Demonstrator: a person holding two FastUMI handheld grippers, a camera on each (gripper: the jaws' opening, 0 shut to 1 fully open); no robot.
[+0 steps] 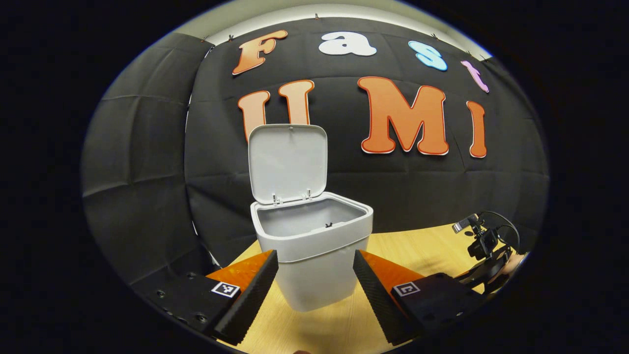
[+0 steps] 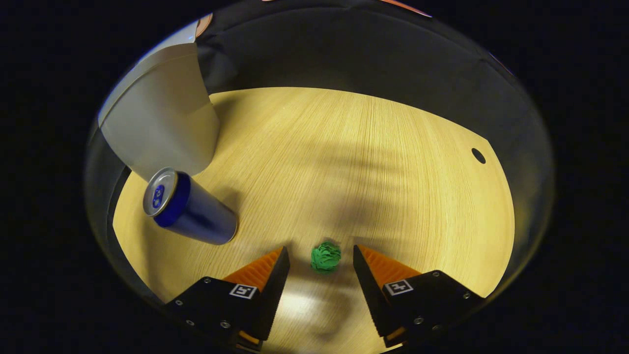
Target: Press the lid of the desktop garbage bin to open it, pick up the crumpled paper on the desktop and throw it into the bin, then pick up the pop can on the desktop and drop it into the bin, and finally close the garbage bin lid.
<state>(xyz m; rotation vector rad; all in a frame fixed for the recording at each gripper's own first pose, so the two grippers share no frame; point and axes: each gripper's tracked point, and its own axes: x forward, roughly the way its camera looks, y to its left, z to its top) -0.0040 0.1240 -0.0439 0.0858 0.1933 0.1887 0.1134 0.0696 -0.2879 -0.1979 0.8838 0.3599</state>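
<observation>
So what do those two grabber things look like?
Each gripper, left and right, has two wedge-shaped fingers with ridged inner faces, fixed to black blocks dotted with screws. Every block wears a small square black-and-white marker. In the left gripper view, the other gripper, farther off, carries a black camera and looping black cables.

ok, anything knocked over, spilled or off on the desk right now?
Nothing stands out. The bin is upright with its lid raised, the can stands on the desk beside it, and the green paper ball lies between the open right claw's fingers. No spills seen.
</observation>
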